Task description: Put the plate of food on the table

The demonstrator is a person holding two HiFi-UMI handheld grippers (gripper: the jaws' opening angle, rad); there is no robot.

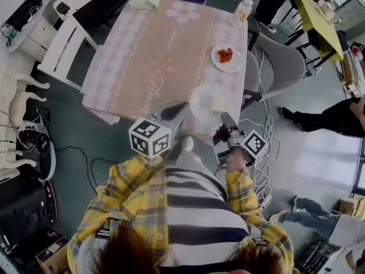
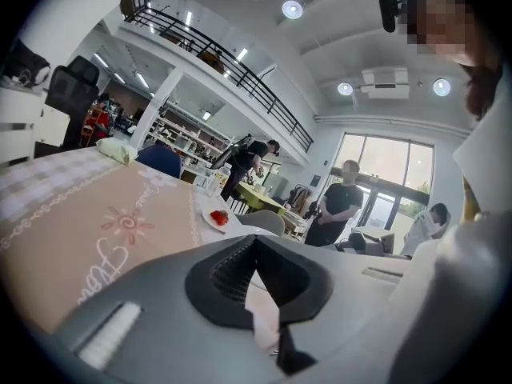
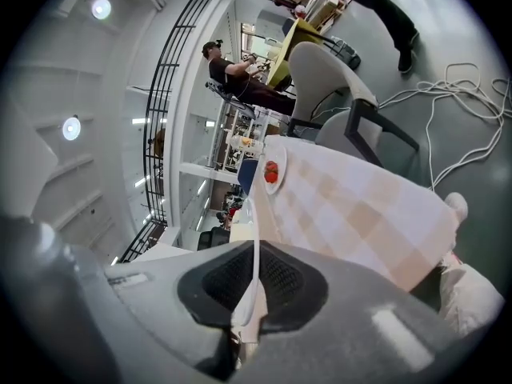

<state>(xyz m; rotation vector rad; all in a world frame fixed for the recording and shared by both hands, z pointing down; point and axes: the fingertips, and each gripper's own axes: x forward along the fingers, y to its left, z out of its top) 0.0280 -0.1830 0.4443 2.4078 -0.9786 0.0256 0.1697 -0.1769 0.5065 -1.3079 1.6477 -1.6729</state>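
Observation:
A white plate (image 1: 206, 97) with a pale yellow piece of food (image 1: 218, 104) is over the near right corner of the table (image 1: 142, 56), which has a pink checked cloth. I cannot tell whether the plate rests on the cloth. My left gripper (image 1: 187, 107) is shut on its left rim and my right gripper (image 1: 223, 117) on its near rim. In the right gripper view the rim (image 3: 256, 230) runs edge-on between the jaws of the right gripper (image 3: 246, 298). In the left gripper view a pale wedge of the plate (image 2: 258, 294) sits between the jaws of the left gripper (image 2: 264, 326).
A second plate with strawberries (image 1: 226, 56) lies farther along the table's right side. A bottle (image 1: 243, 8) and a green cloth (image 1: 145, 0) are at the far end. A grey chair (image 1: 276, 64) stands right, a white chair (image 1: 64, 45) left. Cables (image 1: 259, 176) cover the floor.

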